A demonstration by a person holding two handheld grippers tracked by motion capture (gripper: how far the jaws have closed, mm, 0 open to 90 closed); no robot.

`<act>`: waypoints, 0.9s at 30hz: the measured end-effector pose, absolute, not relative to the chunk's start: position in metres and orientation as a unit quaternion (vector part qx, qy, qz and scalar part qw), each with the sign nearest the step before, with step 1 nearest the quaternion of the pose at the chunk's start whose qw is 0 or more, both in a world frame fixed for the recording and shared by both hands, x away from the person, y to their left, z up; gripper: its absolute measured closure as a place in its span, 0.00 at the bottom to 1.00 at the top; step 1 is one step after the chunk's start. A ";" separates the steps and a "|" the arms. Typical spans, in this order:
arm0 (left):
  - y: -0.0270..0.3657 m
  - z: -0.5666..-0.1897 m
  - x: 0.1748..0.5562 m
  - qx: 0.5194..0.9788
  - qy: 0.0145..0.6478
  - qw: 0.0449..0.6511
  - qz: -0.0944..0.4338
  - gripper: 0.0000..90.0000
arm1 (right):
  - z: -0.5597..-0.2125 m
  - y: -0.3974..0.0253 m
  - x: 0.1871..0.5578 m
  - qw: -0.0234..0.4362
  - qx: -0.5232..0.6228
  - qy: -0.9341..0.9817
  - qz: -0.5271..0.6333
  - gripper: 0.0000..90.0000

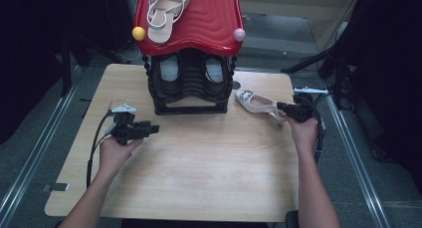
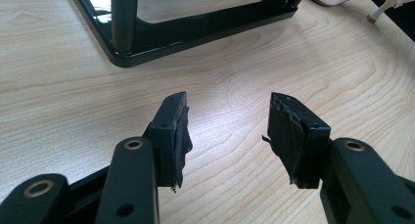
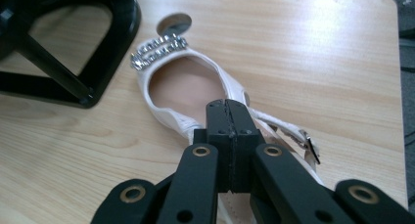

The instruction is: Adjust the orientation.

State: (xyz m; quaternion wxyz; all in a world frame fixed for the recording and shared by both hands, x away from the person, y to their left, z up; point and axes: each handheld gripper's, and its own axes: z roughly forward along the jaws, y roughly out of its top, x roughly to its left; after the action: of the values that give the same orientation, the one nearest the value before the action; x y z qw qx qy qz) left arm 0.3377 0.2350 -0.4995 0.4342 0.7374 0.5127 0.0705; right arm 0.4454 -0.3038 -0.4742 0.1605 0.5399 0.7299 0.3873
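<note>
White sandal (image 3: 188, 94) lies on its side on my wooden table (image 1: 199, 173), at the right rear, just beside the black lower frame (image 3: 73, 62) of the shoe rack. Its toe band carries a row of glittering stones; the upper is smooth and pale, the insole tan, and a small metal buckle shows on the ankle strap. My right tongs (image 3: 228, 111) are pressed together over the heel end, the two black pads meeting with no gap. Whether a strap is caught between them I cannot tell, since the jaws cover that part of the shoe; the heel itself is largely hidden behind them. In the high view the right tongs (image 1: 291, 110) sit at the sandal's rear with my right hand (image 1: 303, 133) behind.

My left tongs (image 2: 227, 123) stand wide apart above bare wood grain, holding nothing; their pads are wrapped in ragged black tape. The rack's red wavy top shelf (image 1: 209, 24) bears a matching sandal (image 1: 166, 11), partly cut off by the picture's upper edge. Dark shoes on the lower shelf are hard to make out.
</note>
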 end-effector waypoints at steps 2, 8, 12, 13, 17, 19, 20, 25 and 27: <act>0.235 -0.500 0.338 0.738 0.512 0.434 0.070 0.56 | -0.478 -0.301 0.446 0.159 0.542 0.728 0.388 1.00; 0.233 -0.501 0.339 0.742 0.509 0.431 0.069 0.56 | -0.482 -0.296 0.444 0.156 0.548 0.722 0.393 1.00; 0.232 -0.502 0.339 0.742 0.508 0.432 0.070 0.56 | -0.482 -0.294 0.441 0.148 0.553 0.718 0.395 1.00; 0.232 -0.502 0.339 0.741 0.508 0.432 0.070 0.56 | -0.481 -0.292 0.441 0.145 0.553 0.718 0.398 1.00; 0.234 -0.501 0.339 0.741 0.508 0.434 0.071 0.56 | -0.481 -0.285 0.438 0.140 0.547 0.725 0.395 1.00; 0.234 -0.501 0.339 0.739 0.509 0.436 0.071 0.56 | -0.480 -0.282 0.437 0.137 0.543 0.728 0.394 1.00; 0.234 -0.501 0.339 0.739 0.509 0.436 0.071 0.56 | -0.480 -0.281 0.436 0.136 0.541 0.730 0.395 1.00; 0.234 -0.501 0.339 0.741 0.506 0.435 0.072 0.56 | -0.480 -0.272 0.432 0.125 0.540 0.730 0.401 1.00; 0.233 -0.501 0.339 0.741 0.506 0.436 0.072 0.56 | -0.481 -0.268 0.430 0.121 0.540 0.728 0.404 1.00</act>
State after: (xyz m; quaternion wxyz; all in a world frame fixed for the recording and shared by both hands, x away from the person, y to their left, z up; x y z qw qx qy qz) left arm 0.3393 0.2334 -0.5013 0.4359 0.7412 0.5055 0.0720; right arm 0.4305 -0.2679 -0.4812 0.1208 0.5403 0.7283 0.4039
